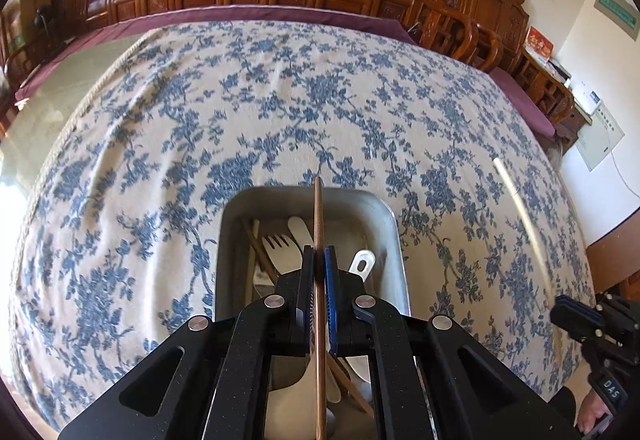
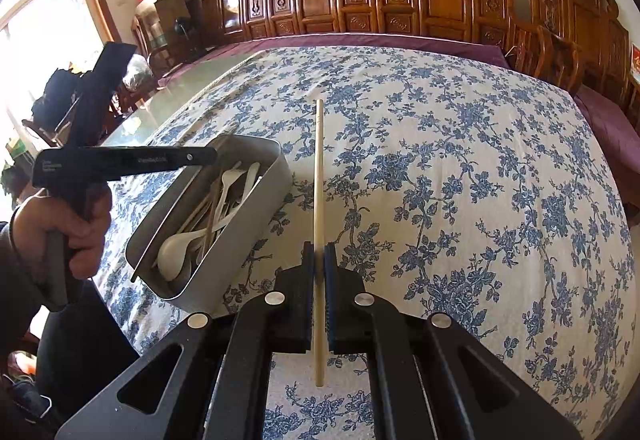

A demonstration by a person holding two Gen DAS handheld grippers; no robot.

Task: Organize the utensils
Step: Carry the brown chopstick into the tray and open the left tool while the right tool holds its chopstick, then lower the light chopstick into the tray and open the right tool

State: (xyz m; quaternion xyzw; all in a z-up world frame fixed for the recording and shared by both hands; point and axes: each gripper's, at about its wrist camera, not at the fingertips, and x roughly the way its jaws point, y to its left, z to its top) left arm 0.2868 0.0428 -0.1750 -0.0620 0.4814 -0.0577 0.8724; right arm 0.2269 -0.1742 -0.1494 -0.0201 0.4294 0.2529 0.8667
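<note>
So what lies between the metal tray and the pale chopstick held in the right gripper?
Only bare floral tablecloth: in the right wrist view nothing sits between the metal tray and the pale chopstick clamped in the right gripper.

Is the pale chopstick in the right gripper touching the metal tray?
Apart. The right wrist view shows the pale chopstick held above the tablecloth, with patterned cloth visible between it and the metal tray.
</note>
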